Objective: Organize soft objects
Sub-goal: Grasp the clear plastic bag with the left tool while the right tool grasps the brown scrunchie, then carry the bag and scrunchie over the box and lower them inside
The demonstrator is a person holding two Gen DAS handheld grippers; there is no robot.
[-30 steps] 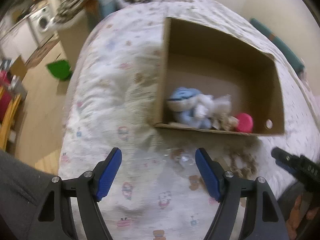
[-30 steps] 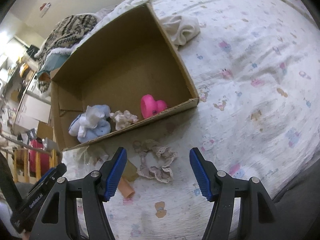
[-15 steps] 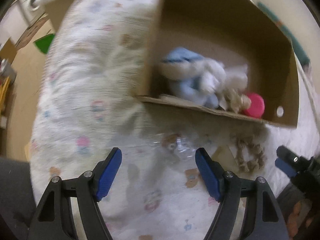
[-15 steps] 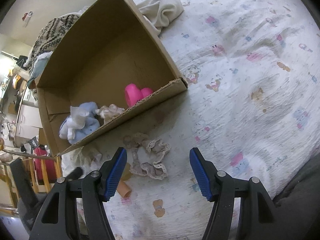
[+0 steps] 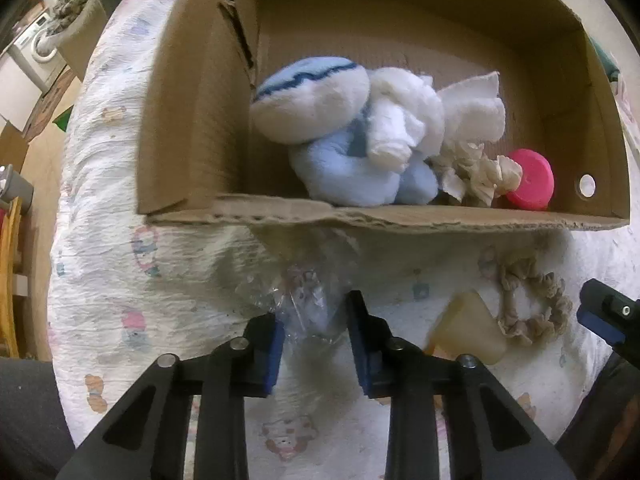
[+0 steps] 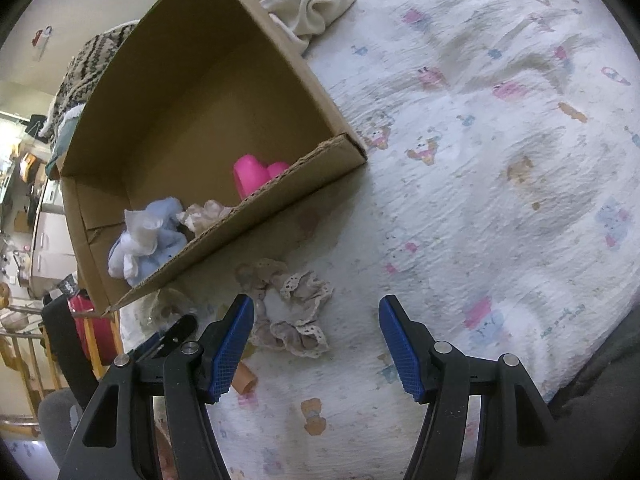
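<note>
On the bed [image 6: 500, 208], in front of the cardboard box [image 5: 192, 128], the left gripper [image 5: 316, 340] points down at a crumpled clear plastic bag [image 5: 304, 300]; its jaws are closing, the bag lying between the blue pads, though whether they press it yet I cannot tell. Inside the box, from its left wall rightward, lie a blue and white plush toy [image 5: 340, 132], a cream frilly scrunchie [image 5: 476, 172] and a pink heart-shaped piece [image 5: 532, 180]. Right of the bag, just outside the box's front wall, sit a yellowish object [image 5: 468, 332] and a beige lace scrunchie [image 6: 292, 308]. The right gripper [image 6: 316, 348] hovers over that scrunchie, jaws wide apart, holding nothing.
</note>
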